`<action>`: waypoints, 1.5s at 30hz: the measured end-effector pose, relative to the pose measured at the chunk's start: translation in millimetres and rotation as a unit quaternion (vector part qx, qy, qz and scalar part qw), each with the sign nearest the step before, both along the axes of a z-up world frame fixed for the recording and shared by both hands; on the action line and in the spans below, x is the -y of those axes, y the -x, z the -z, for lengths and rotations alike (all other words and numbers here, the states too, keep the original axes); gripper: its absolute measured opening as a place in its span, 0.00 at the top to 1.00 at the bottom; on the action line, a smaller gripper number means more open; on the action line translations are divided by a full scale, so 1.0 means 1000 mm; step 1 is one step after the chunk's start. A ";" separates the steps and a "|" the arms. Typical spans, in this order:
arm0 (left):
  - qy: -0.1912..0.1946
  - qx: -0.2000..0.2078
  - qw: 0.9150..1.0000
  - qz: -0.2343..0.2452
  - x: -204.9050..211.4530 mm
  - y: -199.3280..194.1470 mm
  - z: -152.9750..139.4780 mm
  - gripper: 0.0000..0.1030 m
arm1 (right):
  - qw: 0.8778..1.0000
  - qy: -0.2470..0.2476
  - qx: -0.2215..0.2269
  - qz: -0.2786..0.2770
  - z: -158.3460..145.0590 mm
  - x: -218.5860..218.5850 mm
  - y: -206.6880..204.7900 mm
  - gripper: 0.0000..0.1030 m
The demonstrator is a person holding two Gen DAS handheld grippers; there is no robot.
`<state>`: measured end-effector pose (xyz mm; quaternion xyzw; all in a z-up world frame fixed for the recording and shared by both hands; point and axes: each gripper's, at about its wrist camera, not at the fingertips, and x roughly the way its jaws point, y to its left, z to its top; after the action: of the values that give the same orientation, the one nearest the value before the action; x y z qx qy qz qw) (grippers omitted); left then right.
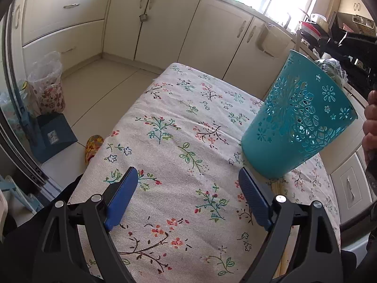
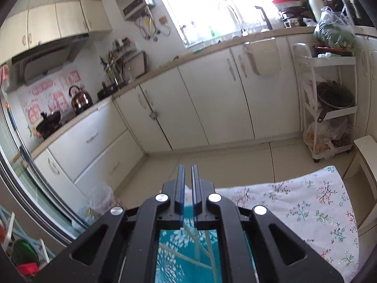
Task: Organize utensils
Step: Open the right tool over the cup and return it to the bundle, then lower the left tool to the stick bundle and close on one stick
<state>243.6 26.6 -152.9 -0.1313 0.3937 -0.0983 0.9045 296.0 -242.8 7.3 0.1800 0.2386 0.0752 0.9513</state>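
Note:
A teal perforated utensil holder hangs tilted above the right side of the floral tablecloth. My left gripper is open and empty, low over the cloth, to the lower left of the holder. Pale wooden sticks, perhaps chopsticks, lie on the cloth under the holder by the right finger. My right gripper has its jaws nearly closed, with a thin gap; the teal holder shows below and behind the fingers, seemingly clamped by its rim. A hand shows at the right edge.
Cream kitchen cabinets line the far walls. A bagged bin and a blue box stand on the floor at left. A white trolley with pans stands at the right. The table's far edge drops to tiled floor.

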 end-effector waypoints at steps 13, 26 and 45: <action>0.014 -0.002 1.000 -0.010 -0.003 0.000 0.001 0.19 | 0.998 0.002 0.032 0.047 0.015 0.030 0.145 0.82; 0.026 -0.009 0.999 -0.018 -0.007 -0.001 0.004 0.19 | 0.975 0.062 -0.212 -0.011 0.155 -0.031 0.113 0.84; 0.027 -0.008 0.999 -0.015 -0.008 -0.001 0.004 0.19 | 0.970 0.090 -0.224 -0.015 0.161 -0.037 0.101 0.86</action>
<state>244.4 34.6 -156.8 -0.1623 0.3965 -0.0946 0.8986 194.6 -205.4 -154.1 0.1026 0.4541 0.0260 0.8846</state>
